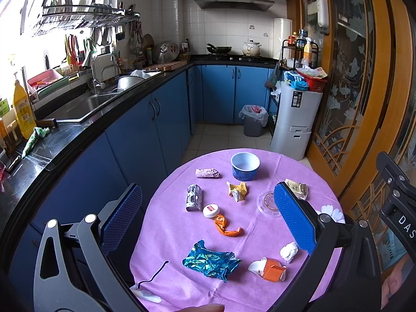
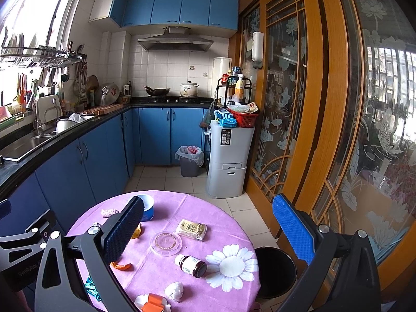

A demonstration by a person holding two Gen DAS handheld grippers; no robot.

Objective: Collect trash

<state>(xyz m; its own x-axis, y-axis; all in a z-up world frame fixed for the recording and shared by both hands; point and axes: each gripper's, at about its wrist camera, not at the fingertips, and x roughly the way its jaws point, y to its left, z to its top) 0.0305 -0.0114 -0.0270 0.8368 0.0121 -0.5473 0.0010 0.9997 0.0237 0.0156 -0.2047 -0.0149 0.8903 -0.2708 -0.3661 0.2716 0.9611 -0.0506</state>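
1. Here, I hold both grippers above the round worktop (image 1: 260, 234) with its purple cloth; the left gripper (image 1: 208, 213) and the right gripper (image 2: 208, 228) each have their jaws spread wide, with nothing between them.
2. Trash lies scattered across the cloth, the pieces mostly apart from one another.
3. Soft, light items, which I judge will crush when pinched across the middle: one blue foil wrapper (image 1: 210, 261), one orange scrap (image 1: 226, 227), one yellow wrapper (image 1: 236, 191), one white tissue wad (image 1: 289, 251).
4. Rolled packets, two: silver (image 1: 194, 197) and pink (image 1: 207, 173).
5. Stiffer items: one blue cup (image 1: 245, 166), best taken by its rim; one orange carton (image 1: 271, 272); one white cap (image 1: 210, 210).
6. One clear lid (image 2: 166, 242) lies flat and probably slippery; approach from its edge.
7. One glass bottle (image 2: 192, 262) lies on its side, likely heavier and fragile.
8. One black bin (image 2: 275, 270) stands just beside the worktop.
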